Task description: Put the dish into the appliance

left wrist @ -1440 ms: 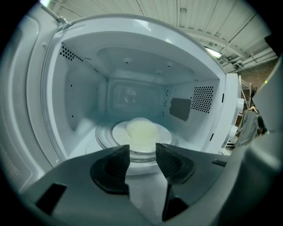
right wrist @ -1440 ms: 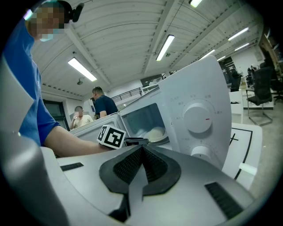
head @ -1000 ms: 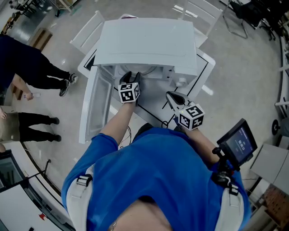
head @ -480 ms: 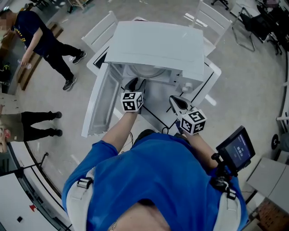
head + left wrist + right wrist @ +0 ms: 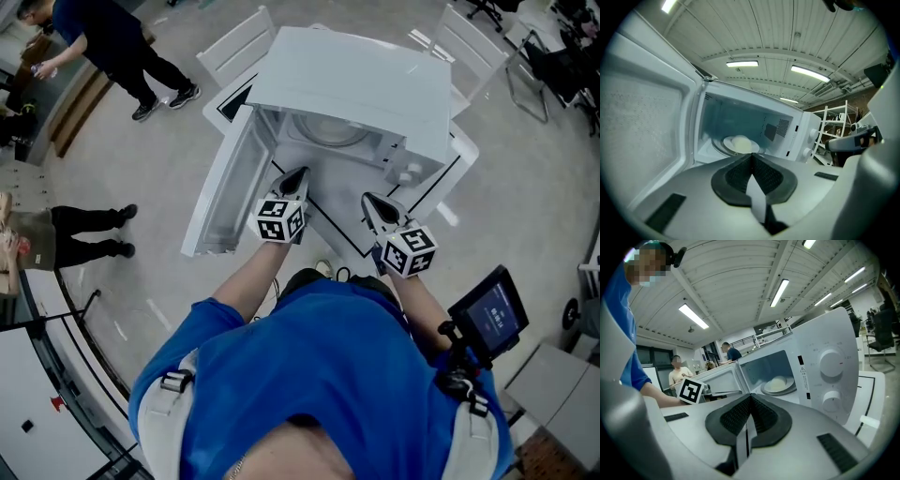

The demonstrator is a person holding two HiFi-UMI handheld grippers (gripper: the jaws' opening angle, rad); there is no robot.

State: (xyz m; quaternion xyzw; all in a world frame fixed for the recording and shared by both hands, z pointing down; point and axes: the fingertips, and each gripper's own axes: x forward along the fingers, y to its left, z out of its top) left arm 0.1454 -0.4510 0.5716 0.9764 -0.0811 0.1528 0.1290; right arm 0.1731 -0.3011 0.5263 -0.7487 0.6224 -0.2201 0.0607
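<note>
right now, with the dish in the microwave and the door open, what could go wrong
1. The door stands wide open. The left tongs, just closed on nothing, may skid off it or slam it if they push it shut, jolting the dish.
2. The right tongs, also shut and empty, sit close to the knobs and might bump one.

The left gripper (image 5: 751, 160), its black-padded jaws just closed together with nothing between them, faces a white box-shaped microwave oven (image 5: 806, 137) whose white door (image 5: 644, 119) stands swung open at left, a round white dish (image 5: 727, 145) bearing a pale mound (image 5: 742, 143) resting inside.
</note>
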